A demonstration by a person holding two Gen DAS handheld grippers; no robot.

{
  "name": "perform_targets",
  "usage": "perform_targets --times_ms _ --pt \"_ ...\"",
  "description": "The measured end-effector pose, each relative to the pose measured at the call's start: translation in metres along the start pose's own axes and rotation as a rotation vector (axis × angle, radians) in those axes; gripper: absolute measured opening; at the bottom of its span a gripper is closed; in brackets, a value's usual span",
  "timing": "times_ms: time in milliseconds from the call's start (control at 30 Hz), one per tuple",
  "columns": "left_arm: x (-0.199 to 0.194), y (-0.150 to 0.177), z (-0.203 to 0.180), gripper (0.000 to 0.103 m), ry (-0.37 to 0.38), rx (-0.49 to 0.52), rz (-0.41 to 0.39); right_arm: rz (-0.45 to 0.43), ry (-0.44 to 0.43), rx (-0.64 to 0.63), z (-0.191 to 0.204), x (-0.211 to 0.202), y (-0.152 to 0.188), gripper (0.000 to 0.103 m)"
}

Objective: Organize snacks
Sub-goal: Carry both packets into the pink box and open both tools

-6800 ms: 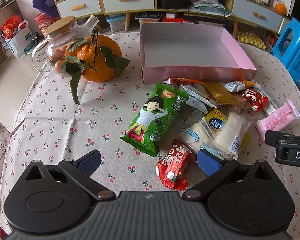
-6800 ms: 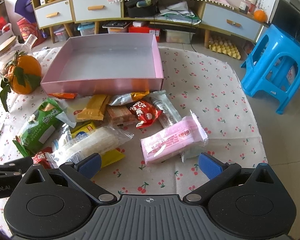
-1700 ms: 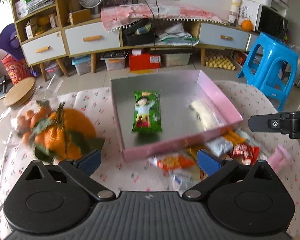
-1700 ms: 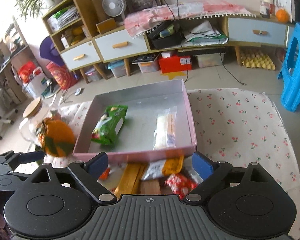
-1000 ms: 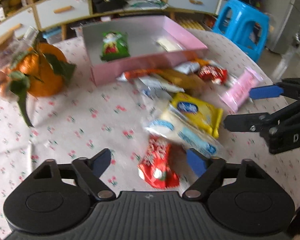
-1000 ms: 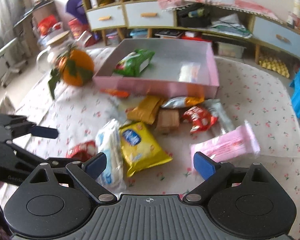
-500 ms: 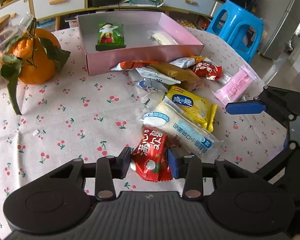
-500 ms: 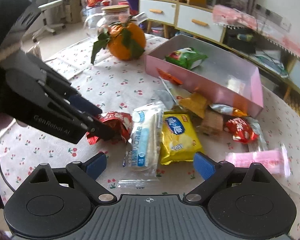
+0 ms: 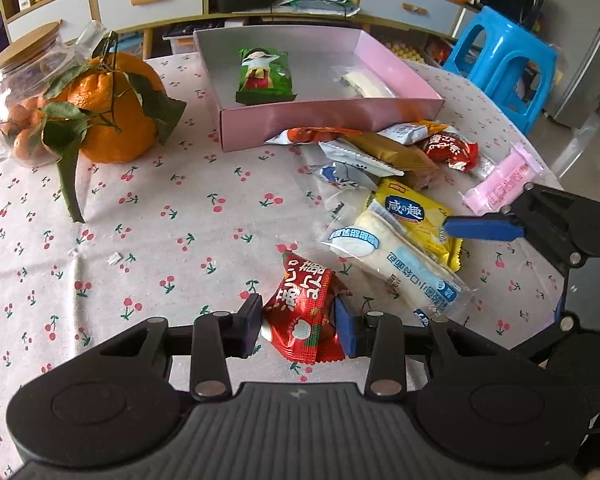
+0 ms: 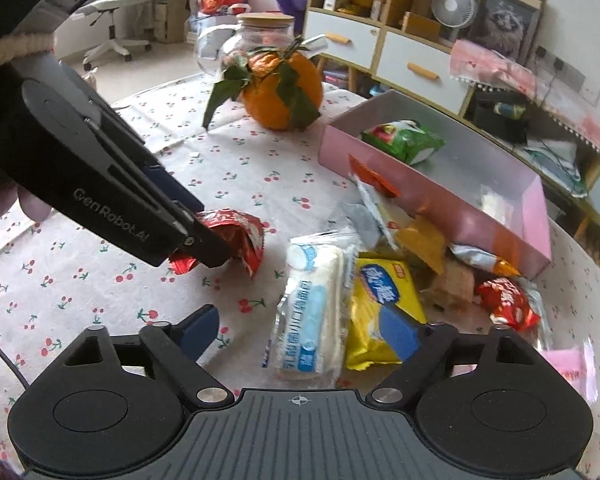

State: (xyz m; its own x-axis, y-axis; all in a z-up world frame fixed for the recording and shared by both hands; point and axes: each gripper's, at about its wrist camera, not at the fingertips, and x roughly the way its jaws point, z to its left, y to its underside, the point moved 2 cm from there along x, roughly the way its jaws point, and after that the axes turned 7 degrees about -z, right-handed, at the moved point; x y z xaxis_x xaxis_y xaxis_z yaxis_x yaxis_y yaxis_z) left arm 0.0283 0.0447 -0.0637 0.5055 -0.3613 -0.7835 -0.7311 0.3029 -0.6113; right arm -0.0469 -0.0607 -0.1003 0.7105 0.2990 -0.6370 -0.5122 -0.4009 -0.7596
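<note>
Clamping the red snack packet point(image 9: 305, 312) between both pads, left gripper point(image 9: 298, 326) low over the cherry-print tablecloth point(image 9: 148, 216). Closing around the white wrapped cake point(image 10: 312, 300) without pressing it yet, right gripper point(image 10: 300, 330) beside the yellow packet point(image 10: 380, 300). Lay farther back the pink box point(image 9: 332, 120), with a green packet point(image 9: 264, 76) inside.

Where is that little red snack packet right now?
The red snack packet is on the cherry-print tablecloth, pinched in the left gripper, just left of the long white packet.
</note>
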Motion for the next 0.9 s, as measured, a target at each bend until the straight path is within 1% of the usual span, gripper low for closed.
perform_targets --times_ms 67,133,200,267,367,600,633,733,833,900 --pt "0.000 0.000 0.001 0.036 -0.003 -0.003 0.004 0.014 -0.006 -0.005 0.002 0.005 0.000 0.072" --pt "0.001 0.000 0.002 0.036 -0.005 -0.007 0.007 0.034 -0.003 -0.004 0.005 0.009 0.001 0.069" --pt "0.000 0.000 0.002 0.036 -0.004 -0.010 0.008 0.034 -0.009 -0.005 0.007 0.011 0.001 0.064" --pt "0.000 0.000 0.002 0.036 -0.007 -0.008 0.008 0.048 -0.030 0.027 0.006 0.013 0.001 0.048" --pt "0.000 0.000 0.002 0.036 -0.009 -0.007 0.008 0.060 -0.051 0.082 0.002 0.015 0.000 0.043" --pt "0.001 0.000 0.004 0.036 -0.017 -0.017 0.015 0.086 -0.072 0.196 -0.011 0.019 0.002 0.044" --pt "0.001 0.000 0.005 0.036 -0.019 -0.019 0.016 0.088 -0.070 0.202 -0.012 0.019 0.002 0.043" --pt "0.001 -0.002 0.006 0.036 -0.028 -0.022 0.019 0.097 -0.047 0.197 -0.012 0.019 0.000 0.030" --pt "-0.001 -0.005 0.008 0.036 -0.043 -0.025 0.010 0.127 -0.035 0.216 -0.014 0.019 -0.005 0.027" --pt "-0.003 -0.008 0.011 0.036 -0.043 -0.038 0.006 0.146 -0.053 0.262 -0.018 0.017 -0.009 0.023"
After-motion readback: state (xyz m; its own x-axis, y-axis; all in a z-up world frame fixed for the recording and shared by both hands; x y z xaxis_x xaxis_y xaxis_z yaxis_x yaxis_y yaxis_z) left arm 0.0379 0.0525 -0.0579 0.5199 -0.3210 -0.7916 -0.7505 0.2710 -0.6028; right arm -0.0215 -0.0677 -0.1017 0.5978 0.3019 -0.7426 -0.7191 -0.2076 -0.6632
